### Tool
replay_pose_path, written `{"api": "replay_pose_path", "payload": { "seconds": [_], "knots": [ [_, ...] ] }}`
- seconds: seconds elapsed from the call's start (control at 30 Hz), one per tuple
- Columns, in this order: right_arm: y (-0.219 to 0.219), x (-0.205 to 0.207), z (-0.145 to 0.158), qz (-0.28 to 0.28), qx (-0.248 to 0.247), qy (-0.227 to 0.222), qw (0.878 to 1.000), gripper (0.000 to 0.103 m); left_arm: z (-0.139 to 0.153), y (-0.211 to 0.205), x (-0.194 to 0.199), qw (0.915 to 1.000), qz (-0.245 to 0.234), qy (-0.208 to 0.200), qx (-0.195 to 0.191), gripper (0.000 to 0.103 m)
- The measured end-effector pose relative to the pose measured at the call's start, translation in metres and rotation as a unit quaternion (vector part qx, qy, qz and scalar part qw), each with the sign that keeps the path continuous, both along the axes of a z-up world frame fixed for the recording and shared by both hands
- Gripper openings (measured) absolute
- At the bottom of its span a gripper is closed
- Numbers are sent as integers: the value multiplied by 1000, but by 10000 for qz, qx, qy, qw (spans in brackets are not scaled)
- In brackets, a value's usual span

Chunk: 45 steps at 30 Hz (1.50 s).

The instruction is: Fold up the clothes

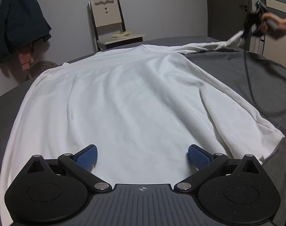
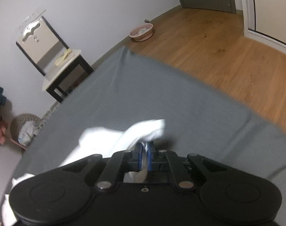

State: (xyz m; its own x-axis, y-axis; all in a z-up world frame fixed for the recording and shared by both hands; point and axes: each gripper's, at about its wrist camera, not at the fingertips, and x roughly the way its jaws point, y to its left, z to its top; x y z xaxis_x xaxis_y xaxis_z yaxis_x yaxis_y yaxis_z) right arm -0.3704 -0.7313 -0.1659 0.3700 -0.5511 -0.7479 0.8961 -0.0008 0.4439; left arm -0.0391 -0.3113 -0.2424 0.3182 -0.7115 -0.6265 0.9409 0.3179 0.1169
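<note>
We judge folding barely begun: white shirt [image 1: 127,94] lies spread unfolded mid-frame on the grey bed [image 1: 227,66], left tongs [image 1: 142,157] released above its hem, right tongs [image 2: 145,155] clenched on its sleeve [image 2: 148,130], upper right.

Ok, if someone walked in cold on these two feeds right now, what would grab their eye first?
The big white shirt spread flat over the grey bed, filling the middle of the left wrist view. Next, its far sleeve stretched out to the upper right, pinched in the right tool. The left tool hangs open above the near hem, gripping nothing.
</note>
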Motion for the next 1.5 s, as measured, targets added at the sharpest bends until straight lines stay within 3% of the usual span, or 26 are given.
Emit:
{"api": "replay_pose_path", "payload": {
  "seconds": [0.1, 0.13, 0.23, 0.3, 0.37, 0.4, 0.57, 0.63, 0.67, 0.7, 0.87, 0.97, 1.07, 1.23, 1.37, 1.5],
  "knots": [
    [-11, -31, 32, -73, -103, -407, 9991, 6, 1, -1, -2, 10000, -50, -54, 7, 103],
    [-15, -35, 32, -75, 17, -255, 9996, 6, 0, -2, -3, 10000, -58, -54, 16, 103],
    [-28, -39, 16, -22, 670, 563, 9962, 6, 0, -2, -4, 9999, -77, -60, 45, 103],
    [-31, -33, -15, 157, 1273, 1214, 9843, 2, 2, -1, -4, 9999, -83, -60, 80, 103],
    [-26, -26, -44, 358, 1443, 1932, 9698, 2, 3, 1, -4, 9999, -84, -57, 112, 103],
    [-21, -26, -53, 408, 1379, 2027, 9686, 2, 5, 2, -4, 9999, -83, -54, 108, 103],
    [-14, -46, -34, 446, 1002, 1046, 9885, 3, 5, 5, -4, 9999, -159, 47, 27, 103],
    [-13, -49, -22, 565, 879, 988, 9896, 29, 4, 3, -5, 9999, -157, 52, 19, 103],
    [-12, -50, -19, 550, 805, 1071, 9895, 59, 4, 2, -5, 9999, -162, 46, 15, 103],
    [-11, -49, -17, 515, 729, 1170, 9891, 66, 4, 2, -6, 9998, -174, 36, 14, 103],
    [-13, -29, -37, 623, 1105, 1503, 9805, 42, 6, 4, -10, 9998, -183, -34, 5, 103],
    [-18, -15, -36, 612, 709, 1829, 9787, 42, 5, 5, -8, 9999, -107, -36, 22, 103],
    [-24, -5, -38, 561, 630, 1956, 9770, 42, 4, 6, -5, 10000, -34, -16, 32, 103],
    [-34, -11, -23, 50, 783, 1151, 9902, 43, 4, 5, -4, 10000, 15, 44, 16, 103],
    [-52, -2, -21, -62, 1415, 1681, 9755, 36, 0, 2, -6, 10000, -40, 31, 50, 103],
    [-62, 0, -21, -148, 1698, 1220, 9778, 36, 0, 0, -7, 10000, -33, 52, 46, 103]
  ]
}}
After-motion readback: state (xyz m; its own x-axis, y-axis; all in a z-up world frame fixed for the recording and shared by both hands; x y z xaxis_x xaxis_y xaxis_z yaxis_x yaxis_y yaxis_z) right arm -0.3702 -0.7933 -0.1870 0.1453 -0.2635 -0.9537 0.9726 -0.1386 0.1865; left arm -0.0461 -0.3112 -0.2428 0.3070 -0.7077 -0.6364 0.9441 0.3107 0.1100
